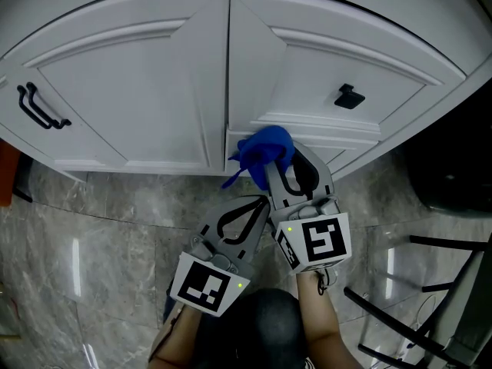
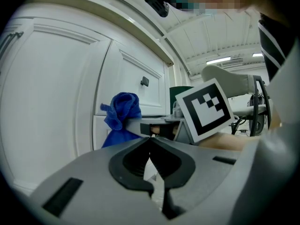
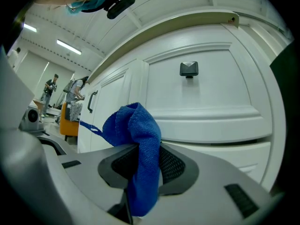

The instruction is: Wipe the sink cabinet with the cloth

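At right door of sink cabinet (image 1: 307, 75), pinched bunched cloth (image 1: 267, 143) in right gripper (image 1: 286, 175), left gripper (image 1: 261, 202) closed on nothing; risked slipping out under wiping friction.

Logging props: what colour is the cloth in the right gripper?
Blue fabric cloth, clearest in the right gripper view.

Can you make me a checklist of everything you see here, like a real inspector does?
Surface: white sink cabinet, both doors closed, no dirt visible.
Job's things: blue cloth, bunched up by the right door's lower edge; cannot tell if it touches.
Clutter: nothing seen.
Grippers: right gripper shut on the cloth; left gripper shut, holding nothing.
Cables: nothing clearly seen.
Surroundings: grey tiled floor; black furniture at right; orange object at left edge.
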Action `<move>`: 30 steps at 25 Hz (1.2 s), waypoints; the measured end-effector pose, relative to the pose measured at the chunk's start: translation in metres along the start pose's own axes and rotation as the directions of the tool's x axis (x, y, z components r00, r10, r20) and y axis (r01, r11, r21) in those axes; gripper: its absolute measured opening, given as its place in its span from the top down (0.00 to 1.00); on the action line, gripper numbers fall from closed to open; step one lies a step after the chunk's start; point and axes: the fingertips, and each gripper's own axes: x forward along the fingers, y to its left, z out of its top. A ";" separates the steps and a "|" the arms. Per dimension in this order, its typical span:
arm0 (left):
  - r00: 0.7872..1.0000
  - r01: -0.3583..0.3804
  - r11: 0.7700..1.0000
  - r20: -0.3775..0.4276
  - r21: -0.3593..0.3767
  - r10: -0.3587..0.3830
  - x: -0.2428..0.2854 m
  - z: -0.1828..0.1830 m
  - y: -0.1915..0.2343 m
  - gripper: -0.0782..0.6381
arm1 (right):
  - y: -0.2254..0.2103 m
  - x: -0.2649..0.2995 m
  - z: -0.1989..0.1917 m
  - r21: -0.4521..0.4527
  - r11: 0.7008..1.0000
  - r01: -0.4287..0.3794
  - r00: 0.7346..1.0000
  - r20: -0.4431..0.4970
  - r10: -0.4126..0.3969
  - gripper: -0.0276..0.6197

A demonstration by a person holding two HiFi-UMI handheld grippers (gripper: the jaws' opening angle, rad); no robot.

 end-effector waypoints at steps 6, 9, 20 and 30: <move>1.000 0.006 1.000 0.001 -0.002 -0.006 0.001 0.000 -0.001 0.88 | -0.008 -0.004 -0.002 0.007 1.000 0.025 1.000 0.000 -0.025 0.77; 1.000 0.008 1.000 -0.002 0.002 -0.008 0.002 0.000 -0.002 0.88 | -0.013 -0.007 -0.002 0.012 0.999 0.037 0.999 0.003 -0.037 0.77; 1.000 0.015 1.000 -0.003 0.007 -0.015 0.005 -0.002 -0.004 0.88 | -0.028 -0.014 -0.005 0.027 0.997 0.074 0.997 0.006 -0.074 0.77; 1.000 0.018 1.000 -0.006 0.003 -0.018 0.005 -0.002 -0.004 0.88 | -0.043 -0.022 -0.009 0.042 0.992 0.115 0.993 0.005 -0.116 0.77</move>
